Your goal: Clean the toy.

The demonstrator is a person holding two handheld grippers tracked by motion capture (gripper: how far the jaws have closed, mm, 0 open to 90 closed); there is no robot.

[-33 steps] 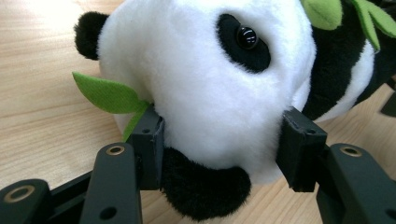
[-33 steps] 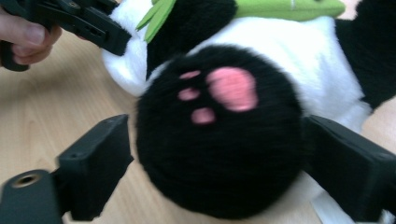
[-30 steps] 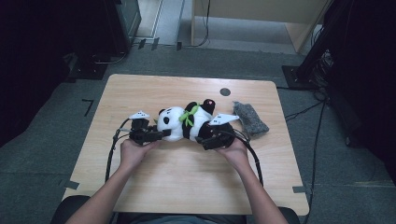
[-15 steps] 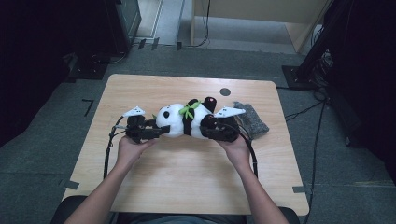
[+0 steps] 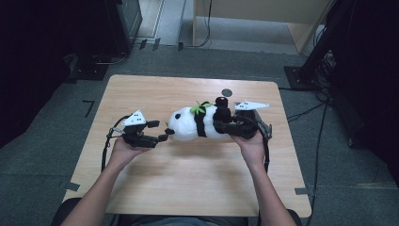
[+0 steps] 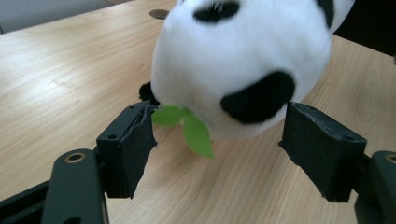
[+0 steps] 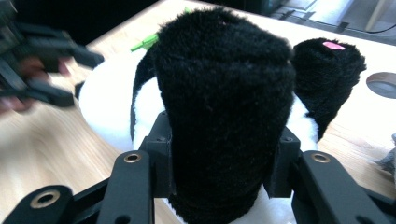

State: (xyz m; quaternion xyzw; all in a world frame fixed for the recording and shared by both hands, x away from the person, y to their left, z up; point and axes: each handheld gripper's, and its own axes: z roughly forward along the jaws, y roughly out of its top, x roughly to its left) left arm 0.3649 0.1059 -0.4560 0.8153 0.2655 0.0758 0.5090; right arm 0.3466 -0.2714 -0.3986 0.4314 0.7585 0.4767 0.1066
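A black-and-white plush panda (image 5: 188,125) with green leaves (image 5: 200,107) lies lengthwise across the middle of the table. My right gripper (image 5: 220,123) is shut on one of its black legs (image 7: 224,93). Its jaws have just been closing, and both pads (image 7: 161,140) now press into the fur. My left gripper (image 5: 161,131) stands open at the panda's head (image 6: 243,60). Its jaws have just been opening, and the pads (image 6: 135,140) sit either side of the muzzle without touching it. A green leaf (image 6: 194,133) hangs between them.
A grey cloth item (image 5: 266,123) lies behind my right hand near the table's right edge. A dark round hole (image 5: 227,92) marks the far side of the wooden table (image 5: 188,183). Cables trail from both grippers; dark furniture stands beyond the table.
The right gripper closed on the panda's black leg and rose, moving the panda up and to the right. The left jaws opened off the panda's head; the left hand barely moved.
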